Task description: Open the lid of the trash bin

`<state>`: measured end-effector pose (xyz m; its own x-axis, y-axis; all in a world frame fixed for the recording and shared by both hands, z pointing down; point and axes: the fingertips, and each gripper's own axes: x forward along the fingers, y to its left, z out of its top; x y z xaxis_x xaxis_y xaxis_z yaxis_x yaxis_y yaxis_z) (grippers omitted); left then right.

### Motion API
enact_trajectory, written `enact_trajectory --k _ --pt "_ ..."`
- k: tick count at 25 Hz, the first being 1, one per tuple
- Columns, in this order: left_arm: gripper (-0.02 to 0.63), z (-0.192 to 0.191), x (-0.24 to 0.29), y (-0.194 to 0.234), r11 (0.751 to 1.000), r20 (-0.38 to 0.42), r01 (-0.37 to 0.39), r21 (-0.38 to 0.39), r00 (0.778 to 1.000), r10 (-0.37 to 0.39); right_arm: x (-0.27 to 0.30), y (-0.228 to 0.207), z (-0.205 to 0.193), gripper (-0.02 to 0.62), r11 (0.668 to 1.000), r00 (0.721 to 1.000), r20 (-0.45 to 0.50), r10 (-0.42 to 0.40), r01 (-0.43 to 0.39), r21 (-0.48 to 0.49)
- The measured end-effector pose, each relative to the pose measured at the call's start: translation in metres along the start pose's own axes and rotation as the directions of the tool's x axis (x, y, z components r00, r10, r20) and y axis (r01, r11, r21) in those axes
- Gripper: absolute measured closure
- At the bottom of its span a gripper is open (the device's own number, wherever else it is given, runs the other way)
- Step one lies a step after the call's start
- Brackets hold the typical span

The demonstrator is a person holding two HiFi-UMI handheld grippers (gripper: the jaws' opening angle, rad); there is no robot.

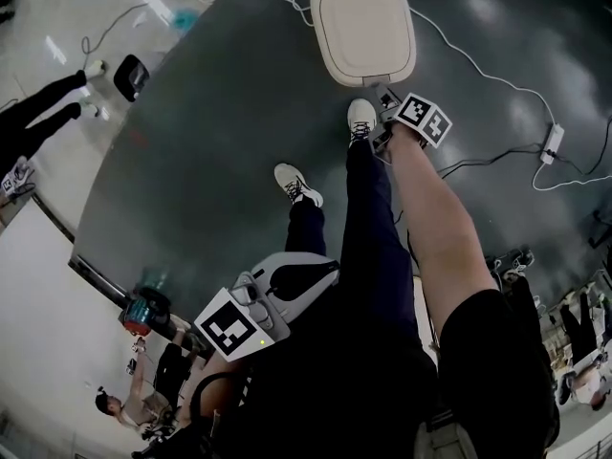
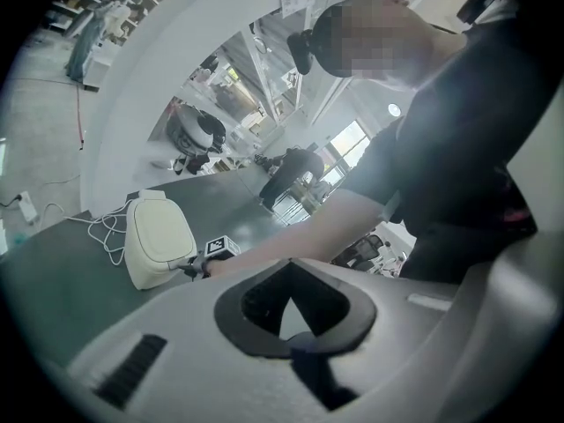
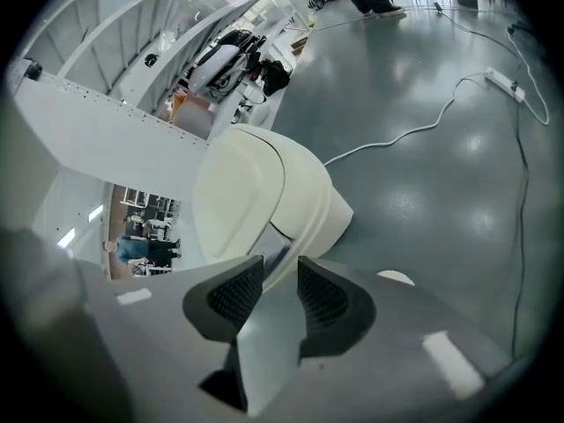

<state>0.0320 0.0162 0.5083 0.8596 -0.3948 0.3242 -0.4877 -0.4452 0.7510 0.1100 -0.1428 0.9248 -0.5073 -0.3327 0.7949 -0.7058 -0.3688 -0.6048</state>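
**A:** Where is the bin?
**B:** The cream trash bin stands on the dark green floor. Its lid is down. A white cable trails past it.
**A:** And the right gripper?
**B:** At the bin's front edge, angled steeply down. Jaws released, with a clear gap between the ribbed pads. The lid's lip sits just beyond the tips; contact unclear.
**A:** And the left gripper?
**B:** Well apart from the bin, close to the person's body. Tips drawn together, clenched on nothing.

The trash bin is cream and the floor a glossy dark grey. The marker cube bears black-and-white squares; the sneakers are white.
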Motion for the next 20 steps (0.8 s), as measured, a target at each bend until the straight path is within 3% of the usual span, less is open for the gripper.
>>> enact_trajectory --k 11,20 --pt "0.603 0.0008 -0.0051 0.008 1.0 0.023 -0.007 -0.024 1.0 0.007 0.0046 -0.007 0.0004 0.445 0.997 0.998 -0.019 -0.067 0.066 -0.038" --pt "0.603 -0.0044 -0.0066 0.0099 0.999 0.027 -0.006 -0.033 1.0 0.007 0.0054 -0.0093 0.0 0.425 0.997 0.998 -0.03 -0.064 0.062 -0.053"
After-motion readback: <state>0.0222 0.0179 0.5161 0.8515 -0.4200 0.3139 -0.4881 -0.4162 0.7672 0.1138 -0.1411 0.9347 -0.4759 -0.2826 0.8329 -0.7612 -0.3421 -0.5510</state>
